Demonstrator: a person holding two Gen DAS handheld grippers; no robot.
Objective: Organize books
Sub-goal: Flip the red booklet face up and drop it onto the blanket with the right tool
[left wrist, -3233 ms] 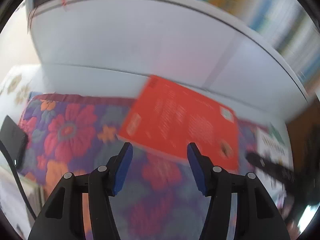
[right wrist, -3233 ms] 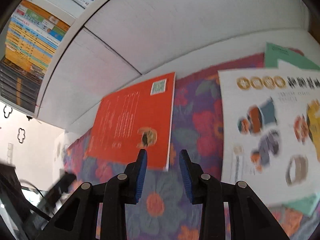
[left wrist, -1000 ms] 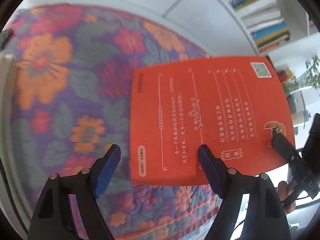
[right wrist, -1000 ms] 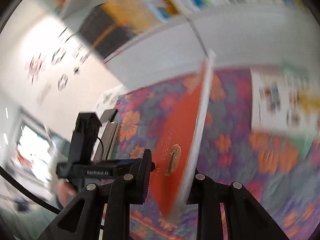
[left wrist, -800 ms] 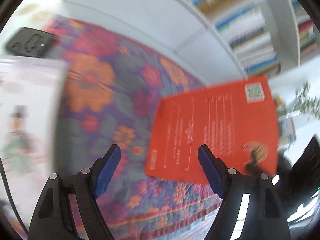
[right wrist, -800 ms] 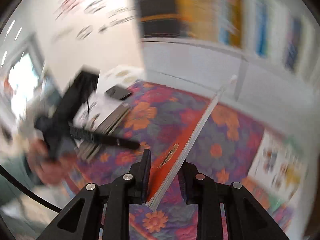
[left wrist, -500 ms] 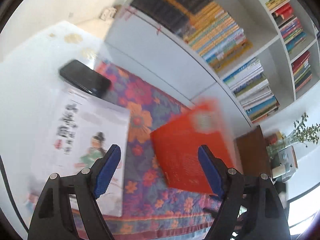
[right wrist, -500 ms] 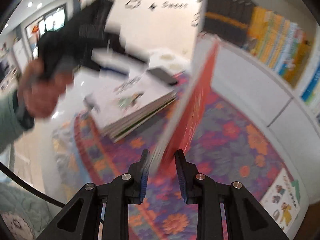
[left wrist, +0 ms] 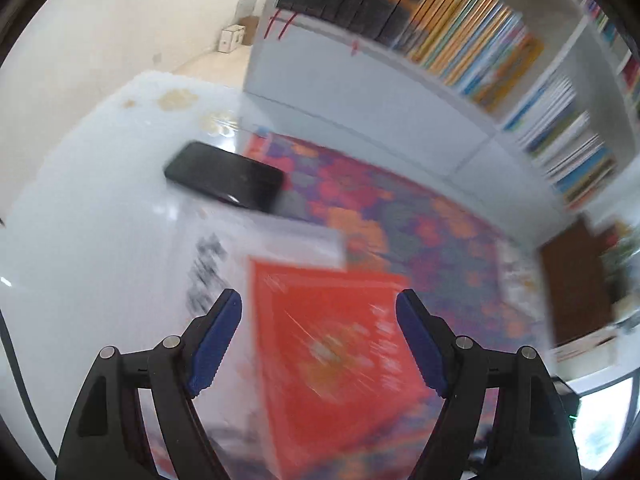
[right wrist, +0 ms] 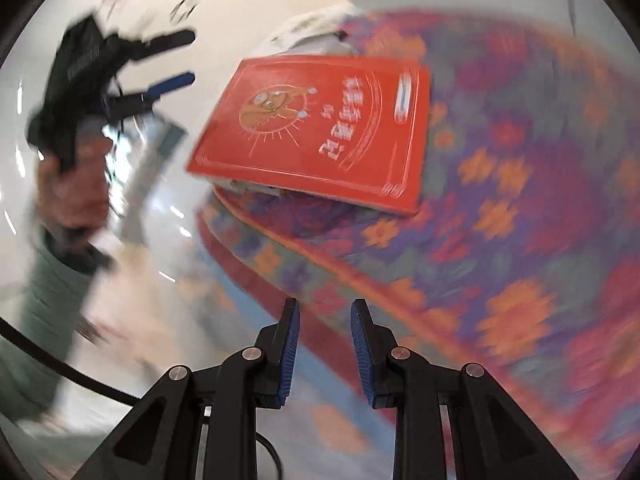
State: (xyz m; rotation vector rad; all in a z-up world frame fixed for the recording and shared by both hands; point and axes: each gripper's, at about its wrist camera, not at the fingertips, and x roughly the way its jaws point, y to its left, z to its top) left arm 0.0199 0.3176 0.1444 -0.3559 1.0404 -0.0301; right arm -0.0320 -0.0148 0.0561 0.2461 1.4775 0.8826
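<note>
Two grippers' fingers spread, empty, red book (right wrist: 320,128) flat atop book stack (left wrist: 224,264).

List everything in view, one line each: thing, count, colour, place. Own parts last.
Red book: one, red, lying flat on top of the stack at the cloth's edge.
Stack: count unclear, white top cover, under the red book.
Phone: one, black, on the white table beyond the stack.
Cloth: one, floral purple, orange and red, over the table.
Table: one, white.
Shelf books: many, black, orange and mixed, on the white shelving behind.
Left gripper: black with blue pads, open, over the red book.
Right gripper: black with blue pads, open, empty, above the cloth's edge.
</note>
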